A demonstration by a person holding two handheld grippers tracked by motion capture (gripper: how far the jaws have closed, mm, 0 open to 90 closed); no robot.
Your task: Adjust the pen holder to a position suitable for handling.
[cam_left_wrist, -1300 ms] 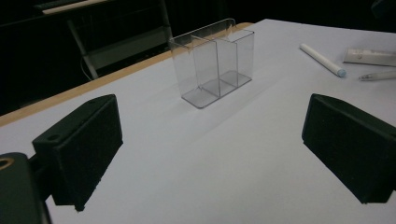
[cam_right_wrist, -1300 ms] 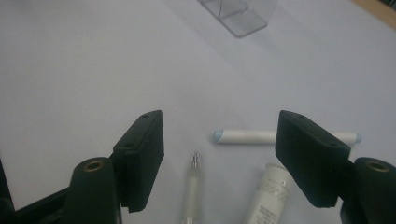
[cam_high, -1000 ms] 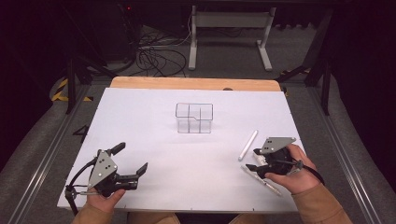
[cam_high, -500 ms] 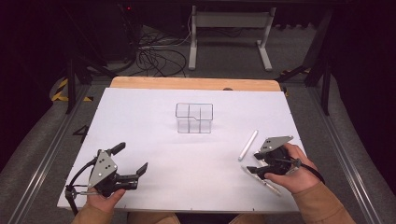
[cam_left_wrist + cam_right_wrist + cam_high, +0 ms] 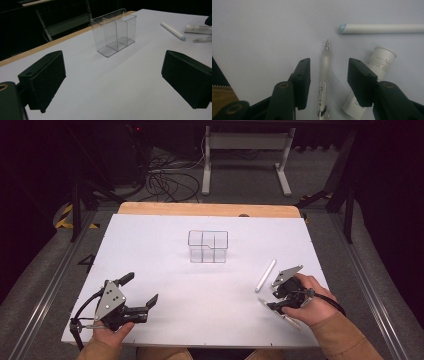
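A clear pen lies on the white table, straight between the jaws of my right gripper, which stands open around it without touching. A white tube lies just to the right of that jaw. A white stick with a pale blue tip lies crosswise beyond them. In the high view my right gripper is low at the table's right, over the pen, near the stick. My left gripper rests open and empty at the front left, facing a clear compartment organizer.
The clear organizer stands upright at the table's middle, with empty compartments. The white table has a wooden far edge. Dark floor, cables and a stand frame lie beyond it.
My right gripper has shifted slightly toward the person's side, lower over the pen. The left gripper has not moved.
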